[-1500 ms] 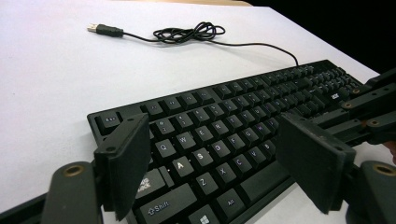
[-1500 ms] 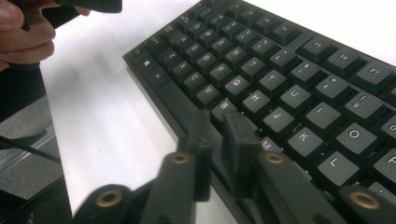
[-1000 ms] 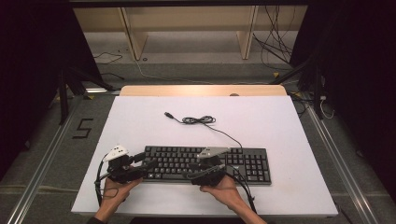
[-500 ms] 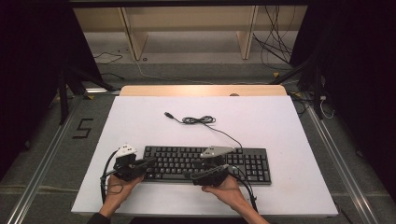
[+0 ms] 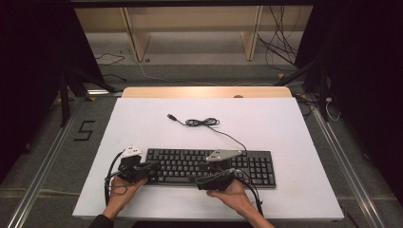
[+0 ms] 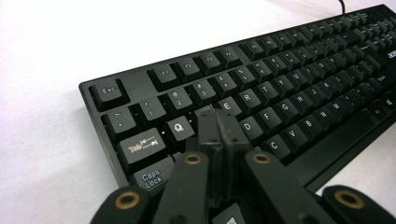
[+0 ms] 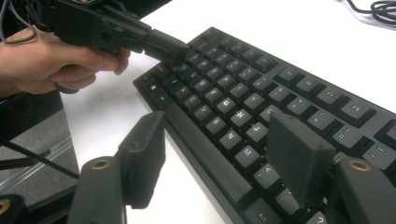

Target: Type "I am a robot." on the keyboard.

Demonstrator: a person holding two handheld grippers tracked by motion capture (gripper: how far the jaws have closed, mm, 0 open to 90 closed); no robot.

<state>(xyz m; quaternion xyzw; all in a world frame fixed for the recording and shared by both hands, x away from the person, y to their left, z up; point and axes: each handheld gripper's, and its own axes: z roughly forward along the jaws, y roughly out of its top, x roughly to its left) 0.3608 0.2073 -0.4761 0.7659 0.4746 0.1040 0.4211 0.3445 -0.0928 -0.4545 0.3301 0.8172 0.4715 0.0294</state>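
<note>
Black keyboard (image 5: 209, 167) lying flat near the six o'clock edge of the white table (image 5: 285, 128), long side running nine to three, its cable (image 5: 204, 122) trailing off toward twelve in a loose coil.

Over at the keyboard's nine o'clock end, left gripper (image 5: 151, 166) held low in the left hand (image 5: 121, 192), jaws pressed flat together, no gap between them. In the left gripper view, joined tips (image 6: 215, 122) down among the keys, right between Q (image 6: 178, 127) and E (image 6: 227, 106), apparently on the key between them; contact itself hidden under the tips. Tab and Caps Lock just at eight o'clock of the jaws there.

Right gripper (image 5: 215, 180) in the right hand (image 5: 235, 194) at the keyboard's six o'clock edge, around the middle. Jaws spread wide here, nothing between them but keyboard: in the right gripper view, near finger (image 7: 142, 156) hanging off the front edge over bare table, far finger (image 7: 299, 156) above the lower letter rows, whether touching a key hard to tell. Nothing pinched.

Same view, up at eleven o'clock: left gripper (image 7: 163, 44) poking down onto the far corner keys, hand wrapped round its body
</note>
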